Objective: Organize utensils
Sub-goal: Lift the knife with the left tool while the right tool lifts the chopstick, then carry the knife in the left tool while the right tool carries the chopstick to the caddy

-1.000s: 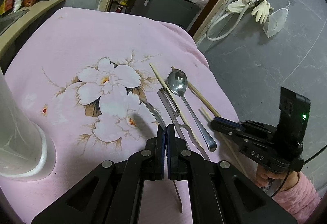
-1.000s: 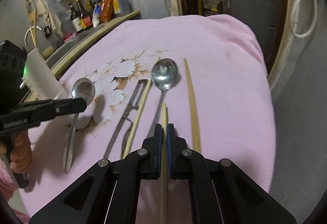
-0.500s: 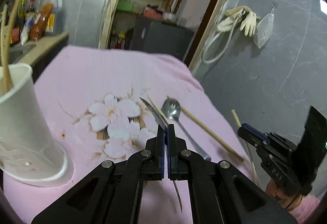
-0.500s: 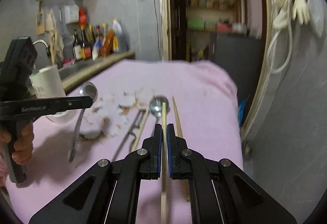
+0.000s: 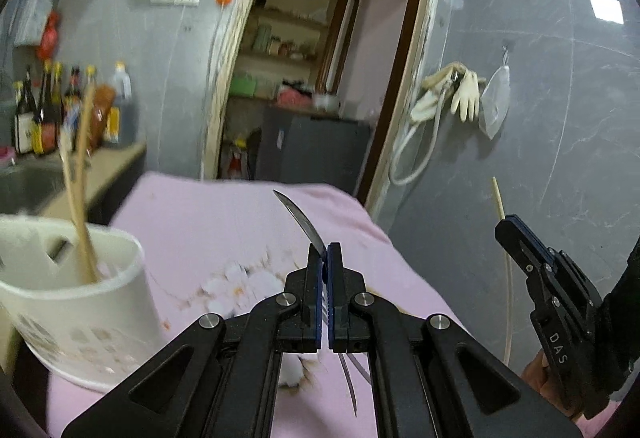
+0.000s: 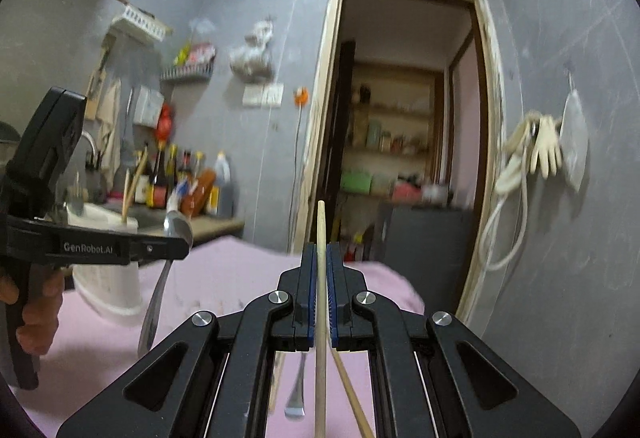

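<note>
My left gripper (image 5: 324, 258) is shut on a metal spoon (image 5: 301, 219), lifted above the pink cloth (image 5: 224, 222). From the right wrist view the spoon (image 6: 178, 230) hangs from the left gripper (image 6: 176, 249). My right gripper (image 6: 319, 258) is shut on a wooden chopstick (image 6: 320, 226), held up in the air; it shows in the left wrist view (image 5: 505, 227) with the chopstick (image 5: 497, 198). A white utensil holder (image 5: 76, 302) with chopsticks (image 5: 78, 182) stands at the left on the cloth.
On the cloth under my right gripper lie another chopstick (image 6: 352, 394) and a metal handle (image 6: 297, 394). A counter with sauce bottles (image 5: 60, 110) is at the far left. A doorway (image 5: 316, 86) and a wall with hanging gloves (image 5: 460, 98) lie ahead.
Both grippers have risen and tilted up from the cloth, carrying the spoon and the chopstick. The white holder has come closer on the left.
</note>
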